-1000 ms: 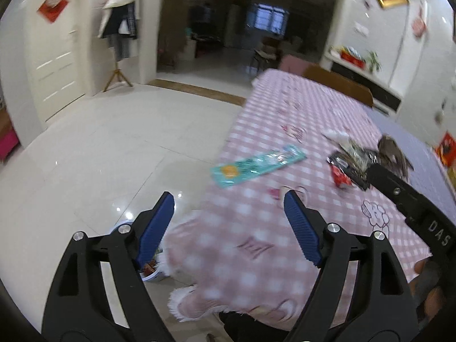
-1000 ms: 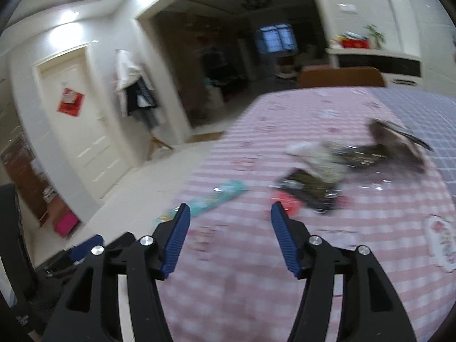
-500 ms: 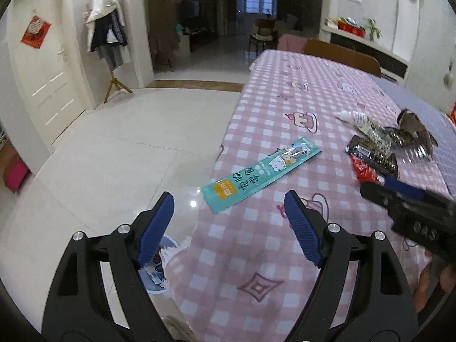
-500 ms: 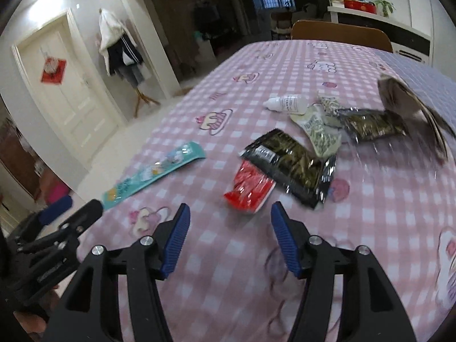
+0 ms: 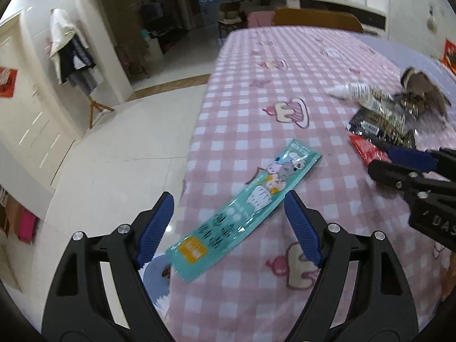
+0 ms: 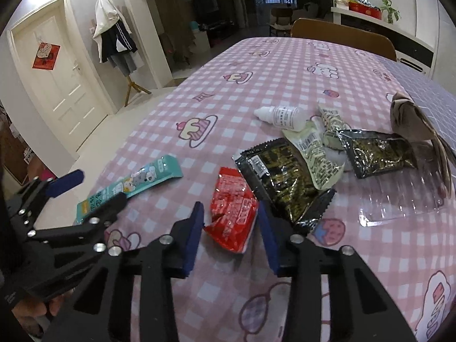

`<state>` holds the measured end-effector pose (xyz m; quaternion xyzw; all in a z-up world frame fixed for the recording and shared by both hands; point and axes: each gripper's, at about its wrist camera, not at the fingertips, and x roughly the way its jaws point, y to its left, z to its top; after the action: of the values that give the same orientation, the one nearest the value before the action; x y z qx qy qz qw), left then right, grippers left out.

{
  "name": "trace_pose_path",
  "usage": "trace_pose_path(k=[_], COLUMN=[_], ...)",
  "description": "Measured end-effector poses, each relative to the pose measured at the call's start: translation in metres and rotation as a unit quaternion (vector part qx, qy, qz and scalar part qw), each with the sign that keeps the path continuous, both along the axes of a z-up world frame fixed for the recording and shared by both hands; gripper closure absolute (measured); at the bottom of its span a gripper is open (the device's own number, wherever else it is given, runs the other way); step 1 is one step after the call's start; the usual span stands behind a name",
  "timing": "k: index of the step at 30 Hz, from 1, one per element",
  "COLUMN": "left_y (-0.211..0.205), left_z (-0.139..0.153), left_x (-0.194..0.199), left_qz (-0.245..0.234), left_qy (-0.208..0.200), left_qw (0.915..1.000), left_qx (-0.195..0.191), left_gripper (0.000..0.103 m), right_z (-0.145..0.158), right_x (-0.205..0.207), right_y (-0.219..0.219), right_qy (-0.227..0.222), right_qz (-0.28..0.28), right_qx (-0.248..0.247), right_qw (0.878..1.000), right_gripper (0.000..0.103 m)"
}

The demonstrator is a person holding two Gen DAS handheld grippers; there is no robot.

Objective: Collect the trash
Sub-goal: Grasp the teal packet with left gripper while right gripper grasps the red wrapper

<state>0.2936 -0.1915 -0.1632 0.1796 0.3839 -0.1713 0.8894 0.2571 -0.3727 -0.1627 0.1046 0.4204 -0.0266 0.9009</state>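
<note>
Now red wrapper (image 6: 232, 205) between closing right gripper (image 6: 230, 222) jaws.

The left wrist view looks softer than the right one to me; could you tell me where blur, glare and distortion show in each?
Left wrist view: motion smear on the white dropper bottle and far wrappers, the teal wrapper sharp, fisheye bending the table edge. Right wrist view: crisp, glare on the clear plastic tray and black foil packet, walls curved.
</note>
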Motion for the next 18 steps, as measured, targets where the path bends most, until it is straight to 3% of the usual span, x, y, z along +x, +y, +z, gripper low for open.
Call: trace_pose_path(k=[6,8,10,18], left_y=[-0.009,-0.008,-0.006,-0.018], left_z=[0.0,0.001,0.002,0.002], left_x=[0.007,0.009,0.013,-0.002], left_qz=[-0.011,-0.015,-0.026,-0.042], left_qy=[0.008,0.027,0.053,0.039], left_qw=[0.9999,0.9994,0.9973,0.9982], left_qx=[0.006,-0.013,-0.044,-0.015], left_gripper=[0.025,0.034,0.05,0.069], right_z=[0.0,0.0,0.0,0.0], right_x=[0.002,0.002,0.001,-0.009], right_y=[-0.004,-0.007,-0.007,-0.002], right_qy=[-0.004,-0.006,-0.007,-0.016], right_qz=[0.004,0.003,0.003,0.015], right_qx=[0.021,0.03,0.033,0.057], right_qw=[1.0,1.0,0.999,0.998], right_gripper=[0.074,0.075,0.076,0.079])
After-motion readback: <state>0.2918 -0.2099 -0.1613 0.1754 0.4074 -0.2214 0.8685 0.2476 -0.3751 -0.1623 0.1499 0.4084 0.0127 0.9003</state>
